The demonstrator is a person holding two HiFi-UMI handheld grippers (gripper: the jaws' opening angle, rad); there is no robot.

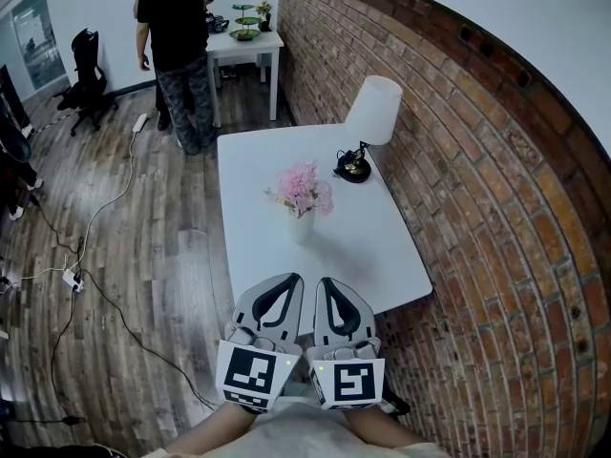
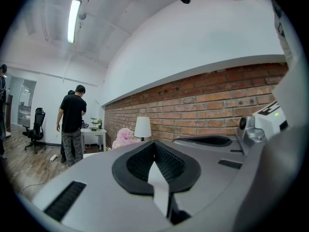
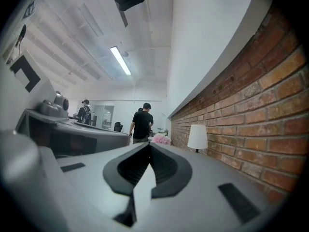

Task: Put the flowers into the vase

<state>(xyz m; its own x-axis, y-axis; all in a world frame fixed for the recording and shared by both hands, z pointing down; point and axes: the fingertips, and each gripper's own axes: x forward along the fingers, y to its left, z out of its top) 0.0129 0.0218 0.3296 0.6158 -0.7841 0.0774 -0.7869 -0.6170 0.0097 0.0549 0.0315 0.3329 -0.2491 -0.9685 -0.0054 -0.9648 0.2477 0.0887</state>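
Pink flowers (image 1: pixel 303 189) stand in a white vase (image 1: pixel 302 226) near the middle of the white table (image 1: pixel 382 256). Both grippers hover side by side before the table's near edge, pointing level toward the vase. My left gripper (image 1: pixel 291 278) is shut with nothing between its jaws, and my right gripper (image 1: pixel 325 281) is shut and empty too. The left gripper view shows its jaws met at the tip (image 2: pixel 154 143), with the flowers (image 2: pixel 124 135) beyond them. In the right gripper view the jaws also meet (image 3: pixel 148 144), and the flowers (image 3: pixel 161 139) lie far ahead.
A lamp with a white shade (image 1: pixel 373 110) and black base (image 1: pixel 353 168) stands on the table beside the brick wall (image 1: pixel 477 189). A person in black (image 1: pixel 179 46) stands by a small white table (image 1: pixel 246 44). An office chair (image 1: pixel 86 84) and floor cables (image 1: pixel 72 275) are at the left.
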